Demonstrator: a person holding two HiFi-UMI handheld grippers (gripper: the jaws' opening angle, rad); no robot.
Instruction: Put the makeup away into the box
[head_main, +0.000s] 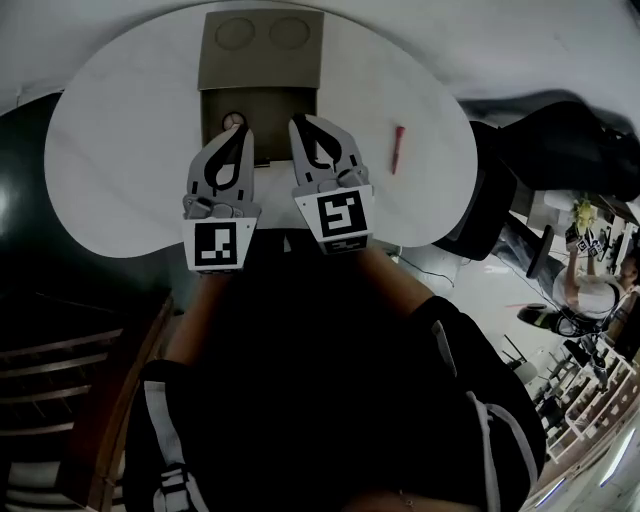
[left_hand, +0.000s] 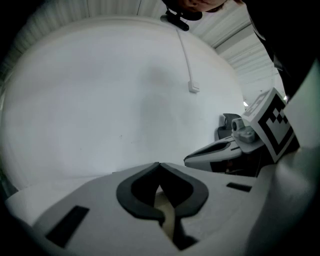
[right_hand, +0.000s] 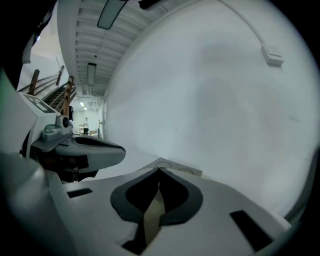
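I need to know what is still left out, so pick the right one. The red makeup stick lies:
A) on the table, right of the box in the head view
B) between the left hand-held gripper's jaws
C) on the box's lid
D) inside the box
A: the red makeup stick lies on the white table, apart from the box and to its right.
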